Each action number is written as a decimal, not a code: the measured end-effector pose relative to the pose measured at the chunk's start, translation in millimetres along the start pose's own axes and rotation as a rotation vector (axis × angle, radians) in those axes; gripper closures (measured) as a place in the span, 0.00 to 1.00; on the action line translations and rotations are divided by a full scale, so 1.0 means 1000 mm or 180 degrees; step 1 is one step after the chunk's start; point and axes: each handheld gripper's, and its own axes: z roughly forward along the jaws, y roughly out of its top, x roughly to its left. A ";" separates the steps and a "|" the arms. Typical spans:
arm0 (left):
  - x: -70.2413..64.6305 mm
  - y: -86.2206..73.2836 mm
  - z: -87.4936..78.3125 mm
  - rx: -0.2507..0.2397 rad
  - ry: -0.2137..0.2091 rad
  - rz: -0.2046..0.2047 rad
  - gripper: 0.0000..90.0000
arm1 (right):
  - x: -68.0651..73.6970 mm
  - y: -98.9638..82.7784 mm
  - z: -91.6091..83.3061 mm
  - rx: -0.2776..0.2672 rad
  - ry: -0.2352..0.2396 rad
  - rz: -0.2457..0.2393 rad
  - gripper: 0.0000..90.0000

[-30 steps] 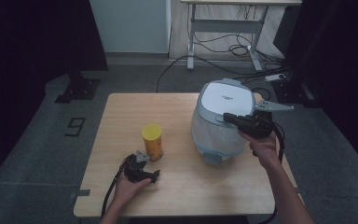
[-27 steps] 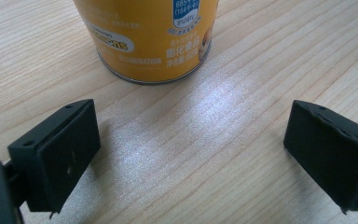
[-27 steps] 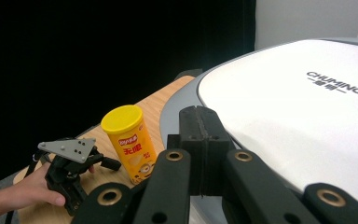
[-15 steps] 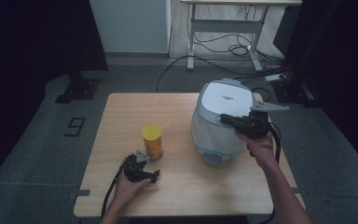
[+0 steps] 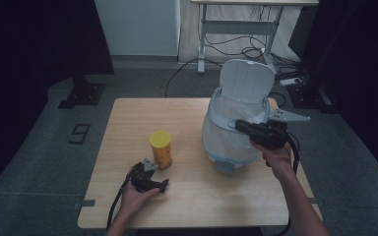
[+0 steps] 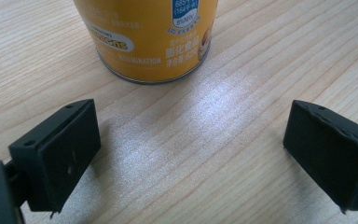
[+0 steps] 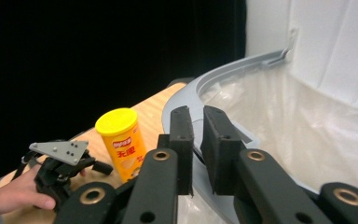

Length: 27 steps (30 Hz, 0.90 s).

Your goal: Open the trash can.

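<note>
The work surface is a square light-wood table (image 5: 192, 196) with rounded corners, standing on a grey floor (image 5: 49, 162). Dark curtains (image 5: 39, 39) close the room at left and right; behind it stands a pale desk frame (image 5: 236, 27) with loose cables beneath.

The left gripper (image 5: 150, 181) rests low on the table, its jaws standing wide apart with only bare wood grain between them. The yellow cylindrical snack can (image 6: 147, 37) stands upright just ahead of those jaws, clear of both pads.

The right gripper (image 7: 196, 135) is held at the rim of the grey plastic bin (image 5: 229, 142), which is lined with a translucent bag; its hinged lid (image 5: 246, 81) stands raised behind. Its jaws have just been opening slightly; a narrow gap separates the pads, nothing between them. The rim lies directly beyond the jaw tips.
</note>
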 end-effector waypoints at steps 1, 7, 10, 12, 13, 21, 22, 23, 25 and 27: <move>0.000 0.000 0.000 0.0000 0.0000 0.0001 0.04 | 0.001 -0.001 -0.004 -0.0026 -0.0032 -0.0018 0.86; 0.000 0.000 0.000 -0.0003 0.0003 -0.0001 0.04 | 0.011 -0.018 -0.028 -0.0138 -0.0142 -0.0113 0.66; 0.000 0.000 0.000 -0.0002 0.0005 -0.0003 0.04 | 0.011 -0.036 -0.042 -0.0152 -0.0147 -0.0159 0.55; 0.000 0.000 0.000 -0.0002 0.0005 -0.0004 0.04 | 0.010 -0.041 -0.045 -0.0162 -0.0145 -0.0139 0.52; 0.000 0.000 0.000 -0.0002 0.0004 -0.0005 0.04 | 0.009 -0.046 -0.047 -0.0178 -0.0150 -0.0126 0.49; -0.001 0.000 0.000 -0.0018 -0.0014 0.0020 0.06 | 0.001 -0.091 -0.059 -0.0143 -0.0414 -0.0040 0.37; -0.001 -0.001 -0.001 -0.0020 -0.0015 0.0021 0.06 | -0.001 -0.098 -0.060 -0.0129 -0.0455 -0.0024 0.36; -0.001 -0.001 -0.001 -0.0019 -0.0013 0.0021 0.06 | -0.002 -0.102 -0.060 -0.0114 -0.0482 -0.0015 0.36; -0.001 -0.001 -0.001 -0.0019 -0.0012 0.0021 0.06 | -0.005 -0.113 -0.060 -0.0069 -0.0577 0.0008 0.35; -0.001 -0.001 -0.001 -0.0018 -0.0009 0.0017 0.06 | -0.009 -0.125 -0.059 0.0001 -0.0665 0.0027 0.34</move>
